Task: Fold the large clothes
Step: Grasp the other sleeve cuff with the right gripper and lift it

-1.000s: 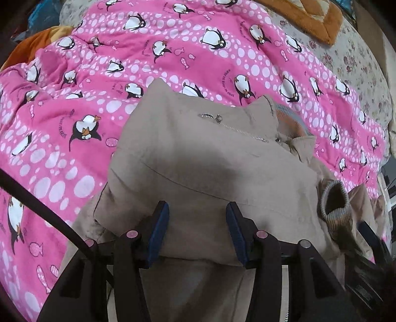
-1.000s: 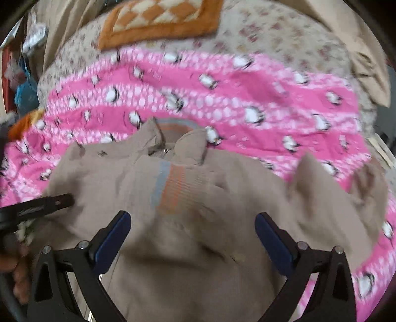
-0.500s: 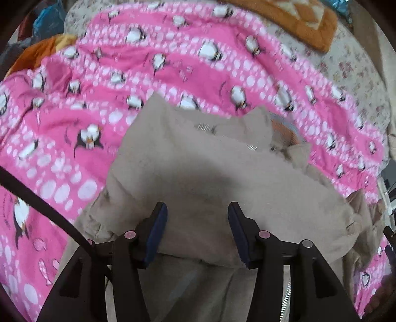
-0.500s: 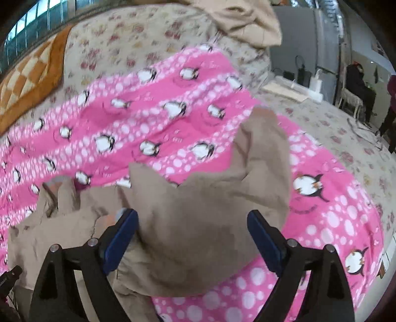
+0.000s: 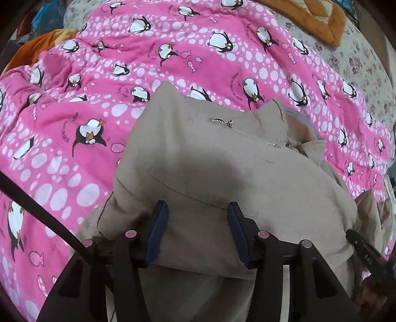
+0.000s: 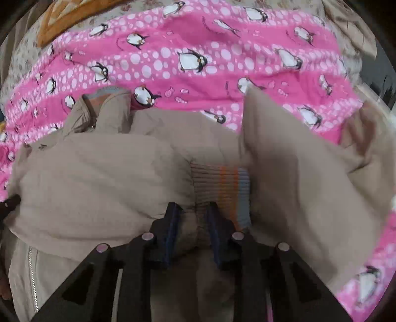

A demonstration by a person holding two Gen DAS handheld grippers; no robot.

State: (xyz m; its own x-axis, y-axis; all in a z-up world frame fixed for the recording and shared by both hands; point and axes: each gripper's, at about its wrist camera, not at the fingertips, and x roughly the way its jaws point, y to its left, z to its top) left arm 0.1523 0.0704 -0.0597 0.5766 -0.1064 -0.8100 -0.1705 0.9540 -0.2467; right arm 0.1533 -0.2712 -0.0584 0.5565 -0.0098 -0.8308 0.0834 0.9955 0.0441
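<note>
The right tool [image 6: 191, 218] has its blue-padded fingers drawn close together on a bunch of beige cloth just below the ribbed cuff [image 6: 220, 183] of the jacket [image 6: 99, 178], so it looks to be gripping the sleeve end; the cuff shows orange and grey-blue stripes and lies right ahead of the fingertips. The left tool [image 5: 195, 230] sits with its fingers spread apart over the folded body of the same jacket [image 5: 222, 168], the pads resting on or just above the cloth without pinching anything. The step in hand seems to be the sleeve fold: the left side of the jacket already lies doubled over the torso, and the right sleeve is held at its cuff, ready to be carried across. The next move probably calls for lifting the cuff clear and laying the sleeve flat over the chest without dragging the layers beneath, while the left tool presses down to keep the first fold from sliding. The jacket is a large, soft, padded beige garment with a metal zip [image 5: 237, 128] running toward a collar [image 5: 297, 123] lined in orange and blue knit; it is puffy and rumpled rather than flat. It lies on a pink penguin-print blanket [image 5: 173, 49] spread over a bed with a floral sheet [image 5: 351, 57], and an orange checked cushion [image 5: 321, 17] rests at the far edge.
</note>
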